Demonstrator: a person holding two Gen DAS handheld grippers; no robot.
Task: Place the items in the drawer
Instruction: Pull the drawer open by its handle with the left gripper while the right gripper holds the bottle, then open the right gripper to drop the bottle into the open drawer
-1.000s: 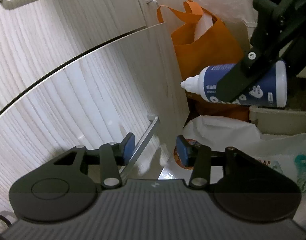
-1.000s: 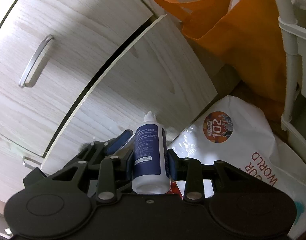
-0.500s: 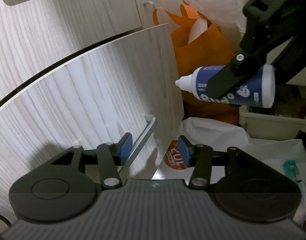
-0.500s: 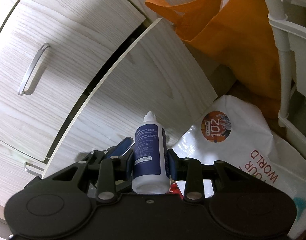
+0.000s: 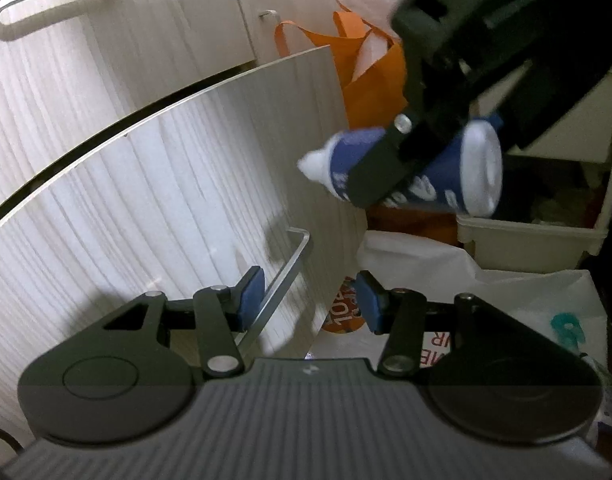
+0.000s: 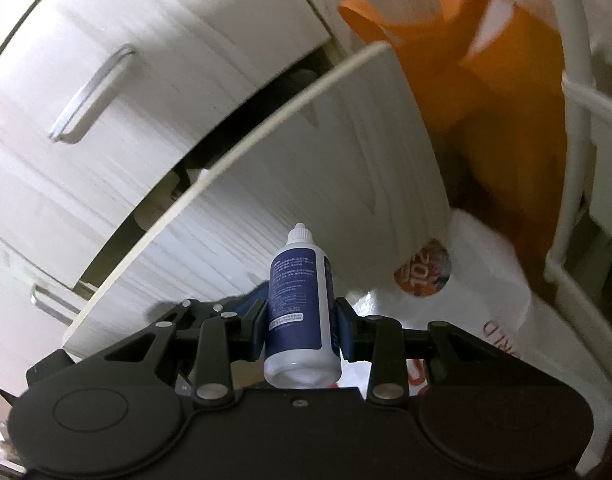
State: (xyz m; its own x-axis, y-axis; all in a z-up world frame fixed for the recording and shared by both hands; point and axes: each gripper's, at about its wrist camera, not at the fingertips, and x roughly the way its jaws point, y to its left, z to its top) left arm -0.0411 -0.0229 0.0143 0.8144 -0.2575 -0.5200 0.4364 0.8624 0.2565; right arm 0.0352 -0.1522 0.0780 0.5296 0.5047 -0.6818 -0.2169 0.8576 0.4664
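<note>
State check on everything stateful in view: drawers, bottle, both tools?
lower drawer: pulled partly open, dark gap behind its front
upper drawer: closed
drawer handle: between the left tool's fingers, contact unclear
bottle: capped, nozzle pointing away from the camera, clamped
right tool: shut on the bottle
left tool: open
orange bag: open at the top

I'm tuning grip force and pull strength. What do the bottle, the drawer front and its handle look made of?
Bottle: likely plastic, smooth white body with a glossy dark-blue printed label. Drawer front: looks like laminate or veneered board, matte pale wood grain with a light edge band; solid wood can't be ruled out. Handle: apparently brushed metal, a thin silvery bar with a dull sheen.
</note>
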